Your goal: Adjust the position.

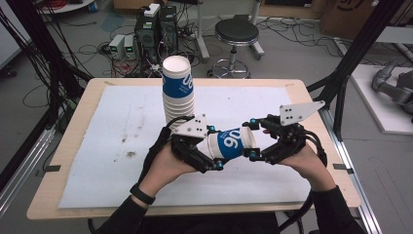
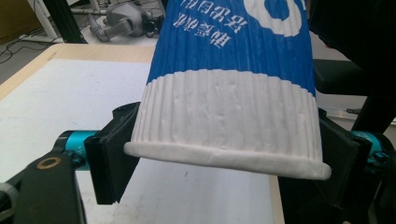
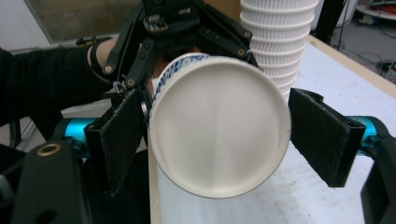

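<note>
White-papered wooden table — left gripper clamps light, crushable (ribbed) blue-and-white paper cup; right gripper gapes beside its base.

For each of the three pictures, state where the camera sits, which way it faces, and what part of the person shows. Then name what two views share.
High view: above the person's side, facing forward and down on the table; forearms, hands, both claws.
Left gripper view: on the left claw, looking along its jaws, which clamp the cup.
Right gripper view: on the right claw, facing the cup's base, jaws apart; a sleeve behind.
Shared: cup and cup stack.
</note>
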### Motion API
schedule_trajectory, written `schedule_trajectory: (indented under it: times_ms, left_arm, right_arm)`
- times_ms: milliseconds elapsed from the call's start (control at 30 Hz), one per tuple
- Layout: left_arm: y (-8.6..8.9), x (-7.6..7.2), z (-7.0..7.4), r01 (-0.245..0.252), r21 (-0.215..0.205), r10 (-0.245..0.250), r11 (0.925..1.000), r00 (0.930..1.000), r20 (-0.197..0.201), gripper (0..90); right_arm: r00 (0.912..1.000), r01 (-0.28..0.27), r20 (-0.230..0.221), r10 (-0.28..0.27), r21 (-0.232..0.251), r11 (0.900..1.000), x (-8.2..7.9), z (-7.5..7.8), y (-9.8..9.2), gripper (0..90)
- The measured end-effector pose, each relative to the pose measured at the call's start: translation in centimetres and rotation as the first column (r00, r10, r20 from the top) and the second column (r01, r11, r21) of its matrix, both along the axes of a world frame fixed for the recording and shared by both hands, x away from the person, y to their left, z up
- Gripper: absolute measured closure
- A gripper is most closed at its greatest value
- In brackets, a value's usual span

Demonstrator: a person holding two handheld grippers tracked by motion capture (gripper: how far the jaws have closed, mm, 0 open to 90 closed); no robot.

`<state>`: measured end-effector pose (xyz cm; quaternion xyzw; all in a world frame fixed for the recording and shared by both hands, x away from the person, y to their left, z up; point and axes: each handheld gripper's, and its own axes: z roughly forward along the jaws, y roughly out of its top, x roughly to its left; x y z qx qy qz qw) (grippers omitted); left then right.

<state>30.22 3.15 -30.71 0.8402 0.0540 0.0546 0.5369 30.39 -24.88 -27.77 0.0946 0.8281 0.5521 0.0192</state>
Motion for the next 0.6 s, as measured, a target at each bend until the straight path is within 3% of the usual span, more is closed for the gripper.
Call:
schedule_trajectory:
  times_ms: [33,333,600]
  left_arm:
    - [0.04,0.00,0.04,0.001,0.002,-0.001,1.0000,1.0000,0.003,19.5]
    - [0.08,-0.15,0.15,0.002,-0.023,-0.001,0.9997,0.9999,0.013,17.0]
    - [0.46,-0.06,0.10,0.002,-0.113,-0.003,0.9936,1.0000,-0.005,13.8]
  right_arm:
    - [0.9999,-0.014,-0.001,0.014,-0.001,1.000,0.01,-0.08,0.03,28.8]
    - [0.9992,-0.038,-0.010,0.038,0.015,0.999,0.14,-0.08,-0.34,30.4]
    - [0.9990,-0.038,-0.019,0.040,0.074,0.997,0.45,-0.25,-0.60,30.4]
